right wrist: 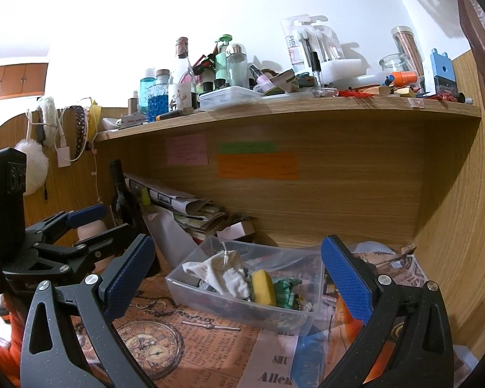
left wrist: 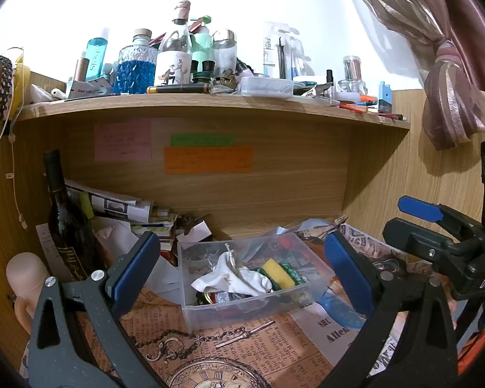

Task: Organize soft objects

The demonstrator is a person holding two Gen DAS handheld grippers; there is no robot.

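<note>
We log both claws with jaws spread wide, nothing held. Ahead of the left claw [left wrist: 242, 268], framed between its blue pads, sits a clear plastic bin [left wrist: 242, 307] on the newsprint-patterned tabletop [left wrist: 258, 349]. Inside the bin lie a crumpled white cloth pouch [left wrist: 232, 278], a yellow sponge [left wrist: 278, 273] touching its right side, and green fabric [left wrist: 292, 274] beside the sponge. The right claw [right wrist: 239, 274] faces the same bin [right wrist: 229, 307] from its right, the pouch [right wrist: 223, 273] nearer its left pad. A dark wine bottle [left wrist: 63, 220] stands upright, left of and beyond the left claw. A cluttered shelf [left wrist: 210, 105] hangs above.
</note>
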